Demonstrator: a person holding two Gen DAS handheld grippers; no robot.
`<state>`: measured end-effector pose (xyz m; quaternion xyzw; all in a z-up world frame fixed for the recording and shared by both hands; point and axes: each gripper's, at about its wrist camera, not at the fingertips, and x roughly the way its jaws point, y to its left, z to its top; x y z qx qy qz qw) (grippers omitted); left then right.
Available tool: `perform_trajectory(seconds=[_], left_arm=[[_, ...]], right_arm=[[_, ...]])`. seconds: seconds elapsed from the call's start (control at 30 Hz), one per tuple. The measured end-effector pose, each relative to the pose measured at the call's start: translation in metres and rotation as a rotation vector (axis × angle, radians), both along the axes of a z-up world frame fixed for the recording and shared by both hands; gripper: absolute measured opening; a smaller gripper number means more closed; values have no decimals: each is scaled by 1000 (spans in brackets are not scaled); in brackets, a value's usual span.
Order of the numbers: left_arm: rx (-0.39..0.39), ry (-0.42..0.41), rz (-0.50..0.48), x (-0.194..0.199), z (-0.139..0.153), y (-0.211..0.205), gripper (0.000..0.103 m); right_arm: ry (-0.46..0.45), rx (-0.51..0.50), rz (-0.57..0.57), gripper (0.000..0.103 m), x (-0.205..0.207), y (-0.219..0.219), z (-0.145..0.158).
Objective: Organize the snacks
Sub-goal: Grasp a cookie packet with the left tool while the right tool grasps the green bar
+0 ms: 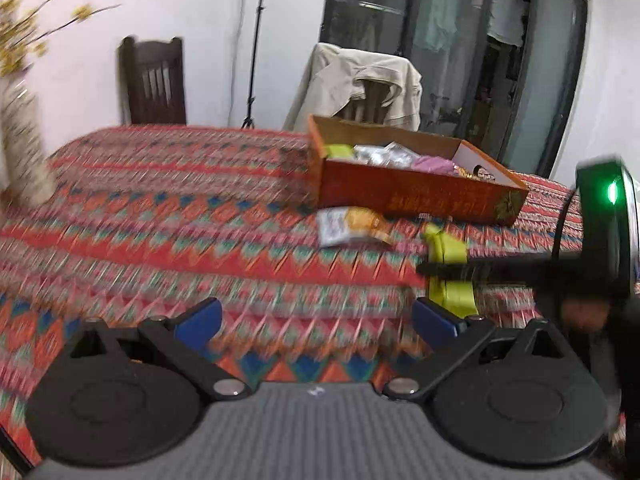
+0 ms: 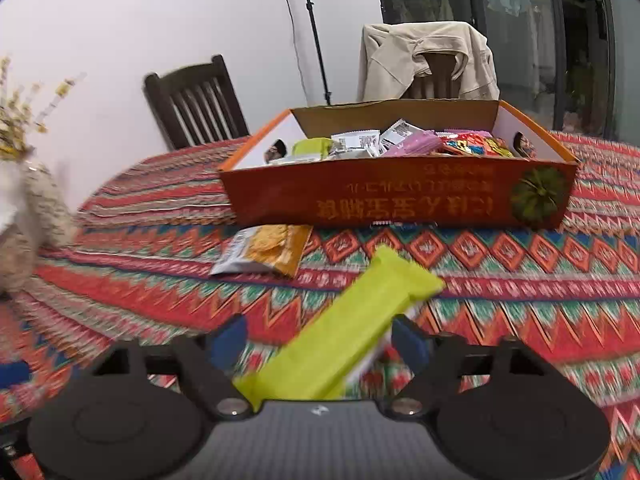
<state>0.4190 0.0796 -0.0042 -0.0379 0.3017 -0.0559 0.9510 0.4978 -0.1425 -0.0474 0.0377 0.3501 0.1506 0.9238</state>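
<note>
An orange cardboard box [image 2: 400,196] holding several snack packets stands on the patterned tablecloth; it also shows in the left wrist view [image 1: 416,196]. An orange-and-white snack packet [image 2: 266,254] lies on the cloth in front of it, also in the left wrist view [image 1: 352,226]. A long lime-green snack bar [image 2: 344,332] lies between the fingers of my right gripper [image 2: 320,340], whose jaws stand wide apart. In the left wrist view the bar [image 1: 448,268] appears beside the right gripper's black body. My left gripper [image 1: 316,318] is open and empty above the cloth.
A pale vase [image 2: 28,216] with yellow flowers stands at the table's left. Two dark chairs stand behind the table, one [image 2: 432,60] draped with a beige jacket. A light stand [image 2: 316,40] and glass doors are behind.
</note>
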Motion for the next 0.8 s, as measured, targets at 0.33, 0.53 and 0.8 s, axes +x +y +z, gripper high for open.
perform_trajectory(seconds=[0.33, 0.53, 0.8], left_arm=[[123, 10, -34, 130, -32, -63, 103], [22, 89, 24, 171, -49, -58, 103], [133, 57, -5, 166, -51, -73, 67]], right_arm=[[-37, -159, -43, 39, 14, -69, -11], [-50, -124, -136, 39, 18, -119, -18], [-67, -120, -112, 39, 17, -122, -20]])
